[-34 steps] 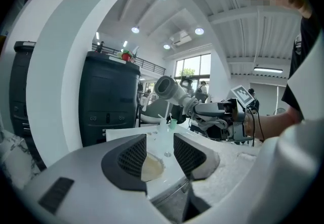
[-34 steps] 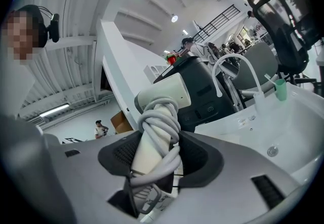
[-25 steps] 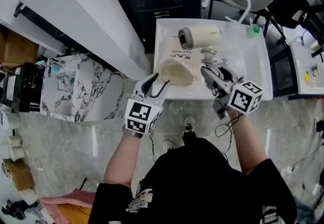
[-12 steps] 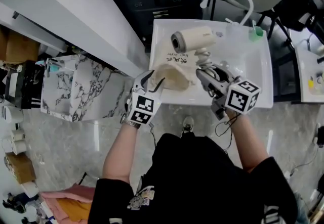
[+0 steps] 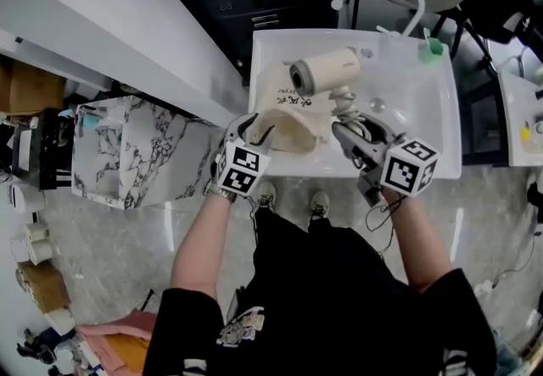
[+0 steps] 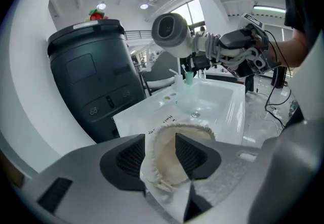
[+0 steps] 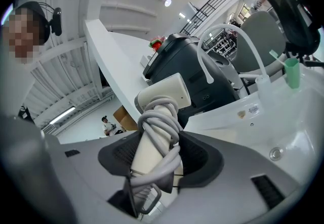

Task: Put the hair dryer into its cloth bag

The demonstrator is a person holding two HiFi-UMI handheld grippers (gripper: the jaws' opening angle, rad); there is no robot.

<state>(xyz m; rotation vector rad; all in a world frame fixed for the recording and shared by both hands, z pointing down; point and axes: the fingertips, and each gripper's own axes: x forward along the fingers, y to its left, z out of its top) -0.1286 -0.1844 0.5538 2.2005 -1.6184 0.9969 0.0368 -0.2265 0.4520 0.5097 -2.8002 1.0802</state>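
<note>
Left gripper view showed the left gripper [image 6: 160, 142] wide open, the cloth bag [image 6: 163, 168] unpinched between its jaws at the sink's [image 5: 424, 111] near edge — its mouth could slump shut. The right gripper [image 7: 161, 154] clamped the hair dryer [image 7: 162, 94] above the sink — its wound cord might snag the rim.

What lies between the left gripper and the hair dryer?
The cloth bag: its frilled mouth stands between the left gripper's jaws, and its printed end reaches toward the hair dryer. The head view shows it.
</note>
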